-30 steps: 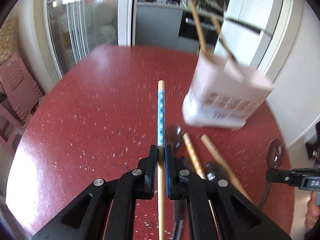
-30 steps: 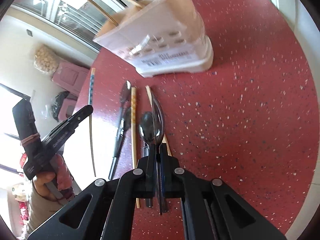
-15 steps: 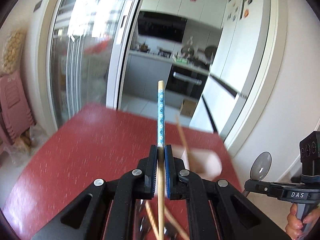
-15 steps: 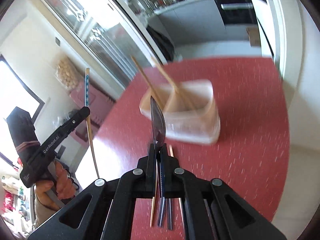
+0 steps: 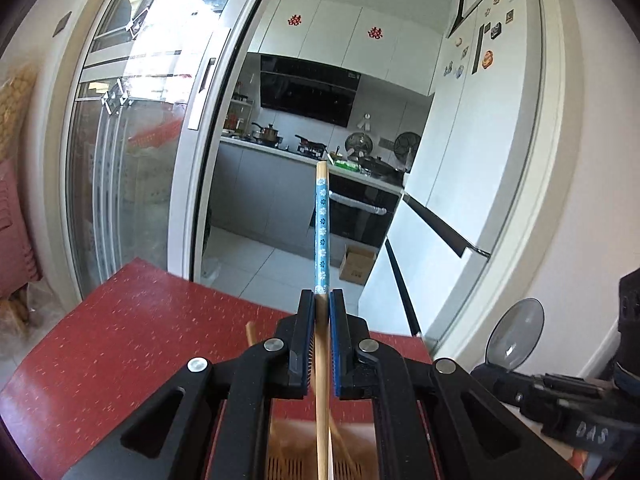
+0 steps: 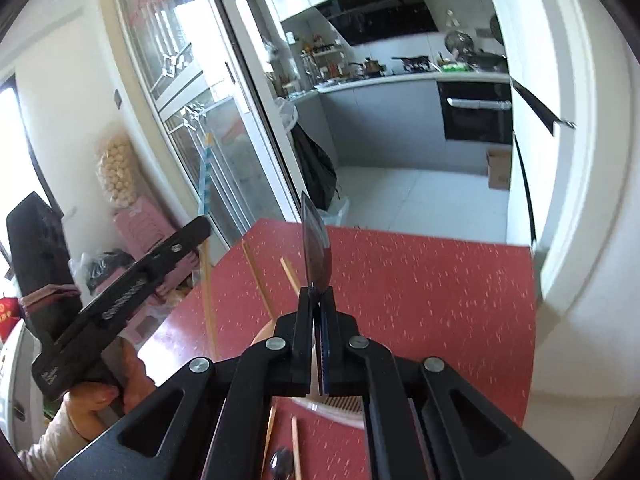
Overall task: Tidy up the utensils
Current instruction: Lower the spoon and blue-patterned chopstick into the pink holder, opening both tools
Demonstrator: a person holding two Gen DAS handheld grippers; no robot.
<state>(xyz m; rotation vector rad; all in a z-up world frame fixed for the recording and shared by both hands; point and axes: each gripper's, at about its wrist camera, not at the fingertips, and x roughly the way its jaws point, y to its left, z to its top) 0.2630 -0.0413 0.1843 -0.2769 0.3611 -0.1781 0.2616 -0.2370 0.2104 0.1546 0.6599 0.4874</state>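
**Li:** Bamboo, with a blue flowered band near the top: this is the chopstick [image 5: 321, 236]. The left gripper [image 5: 319, 312] is closed tight on its plain part, and the stick points forward and up, high over the red table [image 5: 120, 344].

**Mara:** And the right one?

**Li:** The right gripper [image 6: 319, 308] is closed fully on a dark spoon [image 6: 316, 246]. The bowl of the spoon stands on its edge above the pads, also in the air. The holder [image 6: 340, 404] is low under both tools, mostly hidden behind the jaws; two chopsticks [image 6: 260, 280] already lean out of it.

**Mara:** What can go wrong now?

**Li:** I think the aim is the main risk. The holder is nearly out of sight, so a lowered tip may hit its rim or the leaning sticks, and the light holder could tip. Also, the chopstick is long and thin; if it turns between the pads, it will enter crooked.

**Mara:** And the two tools together?

**Li:** They are near each other. If both go down at once, they may collide. More utensils [image 6: 294, 452] wait on the table.
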